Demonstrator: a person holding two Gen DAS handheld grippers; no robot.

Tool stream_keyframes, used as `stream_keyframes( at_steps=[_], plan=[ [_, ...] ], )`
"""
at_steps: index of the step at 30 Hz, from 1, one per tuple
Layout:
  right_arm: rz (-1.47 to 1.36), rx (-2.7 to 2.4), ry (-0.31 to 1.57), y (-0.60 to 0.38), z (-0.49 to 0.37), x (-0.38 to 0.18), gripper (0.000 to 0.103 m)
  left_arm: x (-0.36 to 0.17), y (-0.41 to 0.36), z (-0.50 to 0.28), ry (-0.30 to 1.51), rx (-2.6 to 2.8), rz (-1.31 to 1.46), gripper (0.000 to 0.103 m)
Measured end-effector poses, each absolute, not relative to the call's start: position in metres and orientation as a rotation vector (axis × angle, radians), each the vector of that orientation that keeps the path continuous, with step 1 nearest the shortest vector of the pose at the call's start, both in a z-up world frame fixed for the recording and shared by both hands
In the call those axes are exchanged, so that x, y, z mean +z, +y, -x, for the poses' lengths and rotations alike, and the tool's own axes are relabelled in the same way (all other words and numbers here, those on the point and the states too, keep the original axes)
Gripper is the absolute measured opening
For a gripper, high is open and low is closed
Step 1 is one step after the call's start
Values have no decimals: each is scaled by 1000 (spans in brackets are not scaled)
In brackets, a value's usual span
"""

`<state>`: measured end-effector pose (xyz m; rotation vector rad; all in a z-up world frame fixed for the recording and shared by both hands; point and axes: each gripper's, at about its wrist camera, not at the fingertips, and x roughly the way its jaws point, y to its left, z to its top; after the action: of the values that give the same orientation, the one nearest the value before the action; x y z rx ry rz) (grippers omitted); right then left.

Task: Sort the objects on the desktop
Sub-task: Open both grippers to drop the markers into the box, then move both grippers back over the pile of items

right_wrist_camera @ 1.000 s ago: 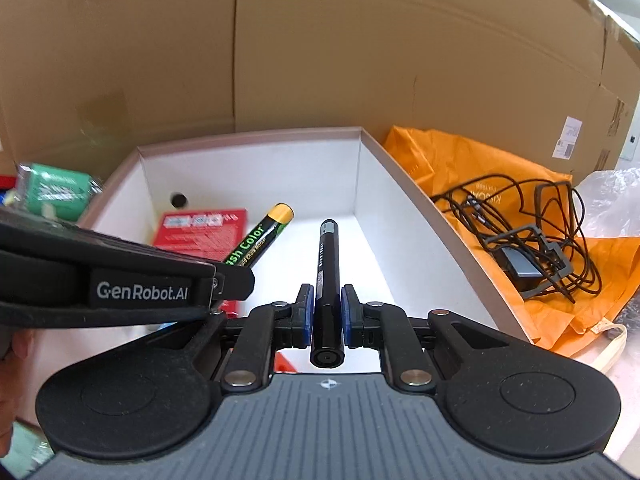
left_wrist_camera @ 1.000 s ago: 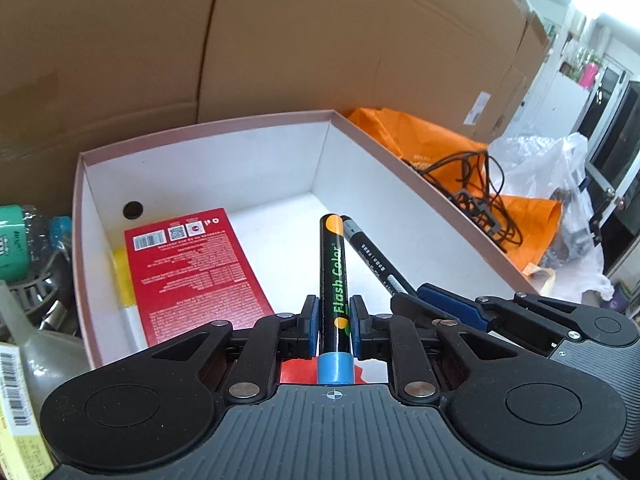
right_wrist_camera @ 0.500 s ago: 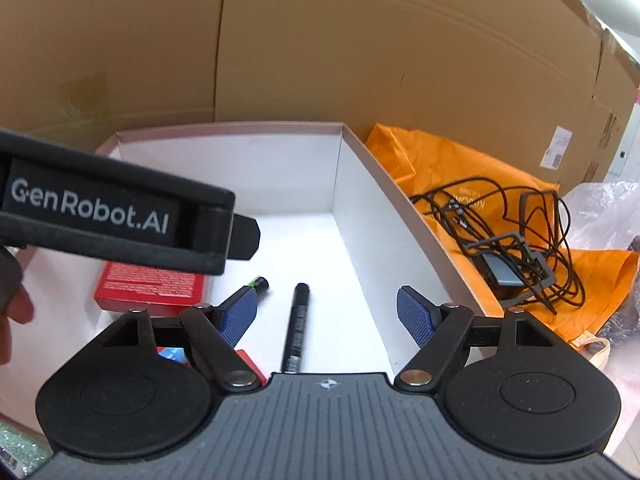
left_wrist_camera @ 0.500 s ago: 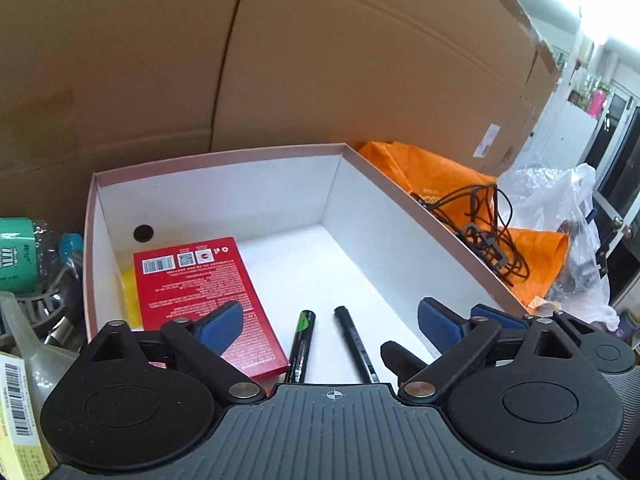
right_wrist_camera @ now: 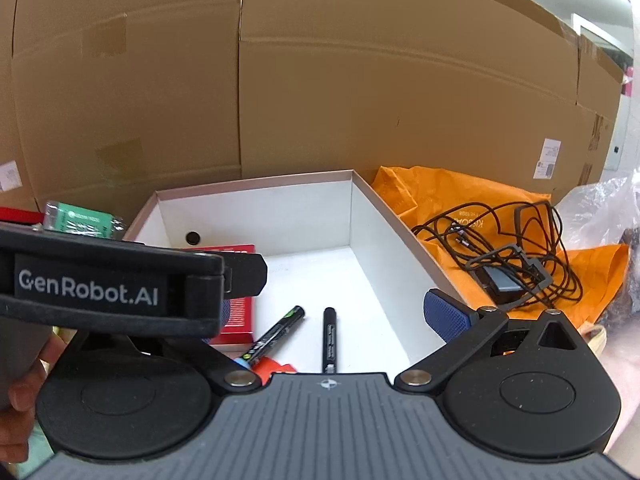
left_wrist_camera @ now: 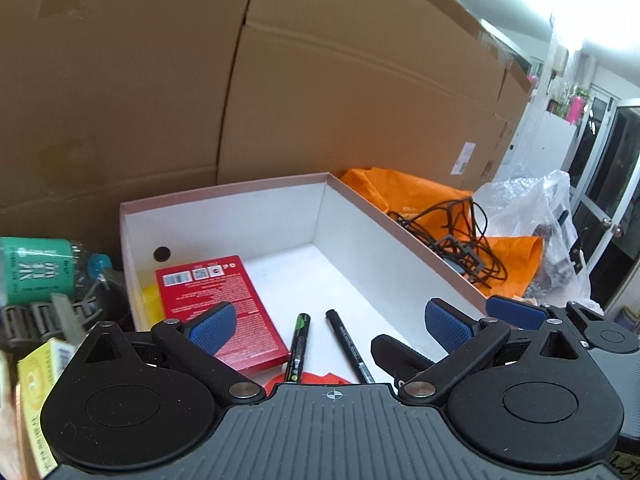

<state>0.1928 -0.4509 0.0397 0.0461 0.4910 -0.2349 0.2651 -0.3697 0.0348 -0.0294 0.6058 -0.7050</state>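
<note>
Cardboard panels [left_wrist_camera: 320, 92] wall off the back of your bench, and both your tools look down at a slant into one white box [left_wrist_camera: 240, 224] with a pinkish rim. Your left gripper [left_wrist_camera: 330, 326] has its blue-padded fingers [left_wrist_camera: 212, 322] spread wide with nothing between them; your right gripper [right_wrist_camera: 328, 312] is just as wide, its jaws finishing their opening, and also empty, though its left pad is hidden behind the other tool's black body. Below the fingers, on the box floor, lie two pens side by side and slightly apart: one black marker with green lettering [left_wrist_camera: 301, 340] and one plain black pen [left_wrist_camera: 346, 340], both pointing toward the far wall. One red booklet [left_wrist_camera: 216, 304] lies flat to their left, over something yellow [left_wrist_camera: 149, 300], and an orange-red piece [left_wrist_camera: 308, 378] shows at the near edge, partly hidden. Much of the white floor beyond the pens is bare up to the far wall, which has one round hole [left_wrist_camera: 161, 254]. Outside the right rim sit one orange bag [right_wrist_camera: 480, 208] carrying a tangle of black cable [right_wrist_camera: 512, 256] and a clear plastic bag [left_wrist_camera: 532, 216]. Outside the left rim, a green-labelled bottle [left_wrist_camera: 36, 270] crowds the box, and a hand [right_wrist_camera: 24, 396] grips the left tool.
</note>
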Motion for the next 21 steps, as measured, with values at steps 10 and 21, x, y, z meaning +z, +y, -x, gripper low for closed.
stream_keyframes(
  at_steps=[10, 21],
  plan=[
    [-95, -200, 471, -407, -142, 42, 103, 37, -314, -196, 536, -665, -5, 103],
    [-101, -215, 523, -338, -89, 10, 103, 4, -238, -128, 542, -564, -31, 103]
  ],
)
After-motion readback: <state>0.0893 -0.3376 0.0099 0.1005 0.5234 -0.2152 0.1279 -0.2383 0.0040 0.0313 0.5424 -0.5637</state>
